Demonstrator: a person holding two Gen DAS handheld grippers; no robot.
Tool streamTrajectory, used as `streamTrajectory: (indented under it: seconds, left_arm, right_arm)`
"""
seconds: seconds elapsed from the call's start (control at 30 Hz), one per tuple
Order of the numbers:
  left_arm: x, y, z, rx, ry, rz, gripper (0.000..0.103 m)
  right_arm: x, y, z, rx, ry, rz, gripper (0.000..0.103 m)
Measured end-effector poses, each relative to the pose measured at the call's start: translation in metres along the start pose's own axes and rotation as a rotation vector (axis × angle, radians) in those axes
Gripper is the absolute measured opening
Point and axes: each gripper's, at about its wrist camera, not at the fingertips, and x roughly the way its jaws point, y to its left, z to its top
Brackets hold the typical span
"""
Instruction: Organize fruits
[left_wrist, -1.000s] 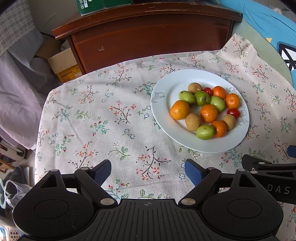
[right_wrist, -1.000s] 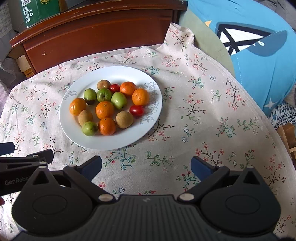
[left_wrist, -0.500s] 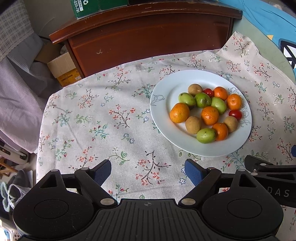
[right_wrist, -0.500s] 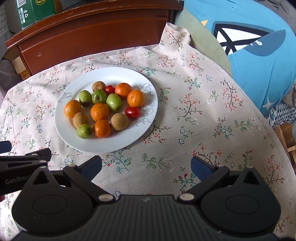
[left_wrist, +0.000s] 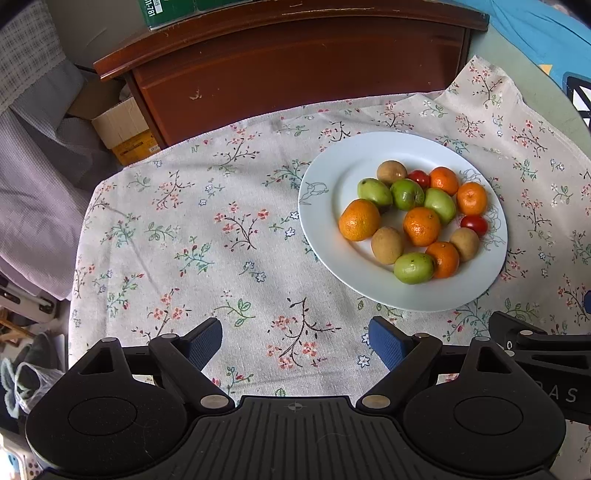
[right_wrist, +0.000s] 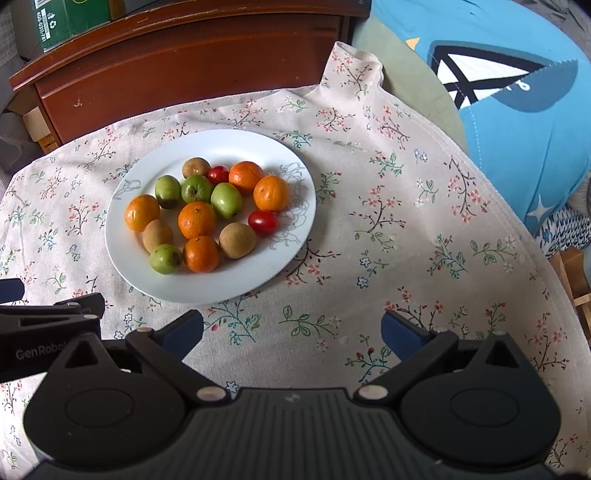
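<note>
Left gripper (left_wrist: 295, 341) and right gripper (right_wrist: 291, 328): both with jaws spread wide, nothing between the blue ribbed pads (left_wrist: 384, 343), both angled down over bare cloth and touching nothing. The two tools sit side by side, each one's black body edging into the other's view. White plate (left_wrist: 325, 221), round, glossy, with a faint line drawing on its rim: ahead and to the right of the left gripper, ahead and to the left of the right gripper. On it, heaped together and touching: dimpled orange mandarins (right_wrist: 197, 220), smooth green fruits (right_wrist: 226, 200), matte brown oval fruits (right_wrist: 237, 240) and two shiny red tomatoes (right_wrist: 262, 222). Floral woven tablecloth (left_wrist: 192, 236) covers the rounded table. Beyond it, a dark wooden cabinet (left_wrist: 295, 74); a blue printed cushion (right_wrist: 517, 110) far right.
</note>
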Motion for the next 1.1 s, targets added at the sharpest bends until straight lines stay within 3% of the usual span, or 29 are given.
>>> streamTrajectory:
  seconds: [0.87, 1.1]
  left_arm:
    - [-0.01, -0.001, -0.021, 0.034, -0.013, 0.013, 0.088]
    - [-0.02, 0.006, -0.047, 0.008, 0.006, -0.01, 0.088]
  right_arm:
    - [-0.005, -0.002, -0.017, -0.061, -0.019, 0.002, 0.102]
    - [-0.013, -0.02, -0.04, 0.015, -0.048, 0.054, 0.102]
